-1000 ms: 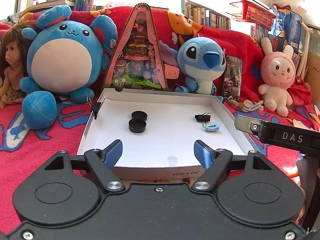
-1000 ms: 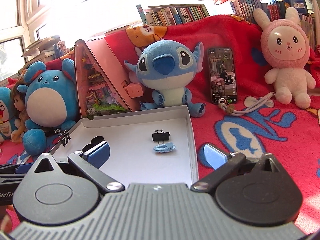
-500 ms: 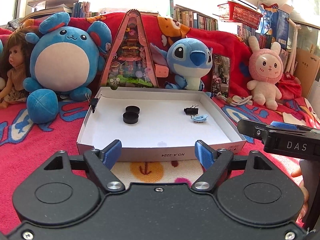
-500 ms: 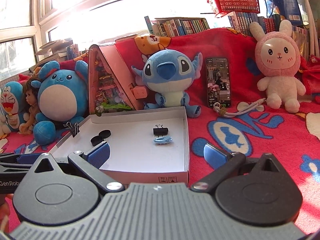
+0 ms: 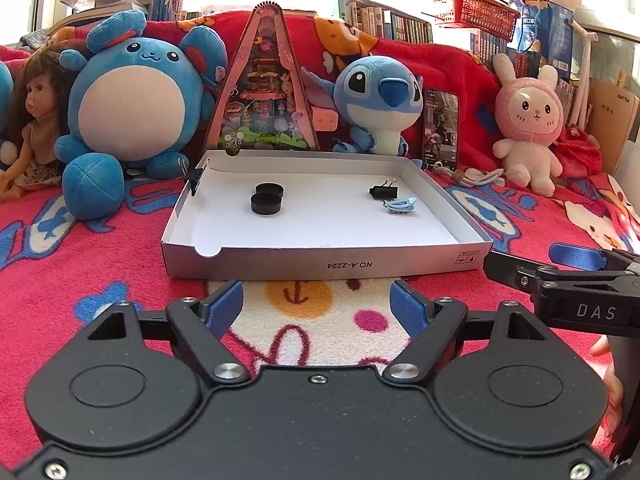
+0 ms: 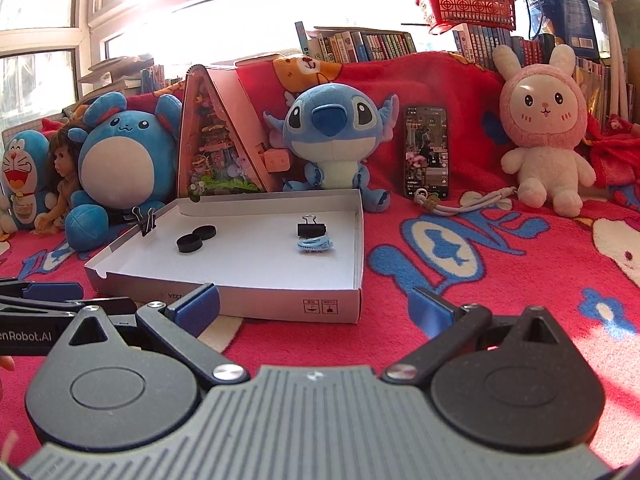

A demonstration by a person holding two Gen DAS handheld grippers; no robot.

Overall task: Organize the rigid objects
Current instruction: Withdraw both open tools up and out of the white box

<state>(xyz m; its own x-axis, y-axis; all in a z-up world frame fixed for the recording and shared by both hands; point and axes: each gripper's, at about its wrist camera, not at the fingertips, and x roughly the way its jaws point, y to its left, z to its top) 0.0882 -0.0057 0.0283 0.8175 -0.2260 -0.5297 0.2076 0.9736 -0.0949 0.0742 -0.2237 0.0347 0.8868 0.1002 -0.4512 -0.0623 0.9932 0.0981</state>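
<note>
Both grippers have drawn back from the box (image 5: 326, 266) since the earlier frames: its near wall, formerly at the fingertips, now lies clear ahead on the red blanket (image 5: 80, 272). Contents appear unmoved — two black caps (image 5: 266, 199) touching at centre-left, a binder clip (image 5: 383, 191) and blue clip (image 5: 400, 205) just beside each other at right. A further binder clip (image 6: 145, 219) grips the left wall.

Judgement: the retreat reads as a pause or finish; any new reach should clear the near wall before descending.

Left gripper (image 5: 316, 308) hangs low, angled gently downward, jaws apart and empty. Right gripper (image 6: 316, 310) alongside — likewise spread, nothing held.
</note>
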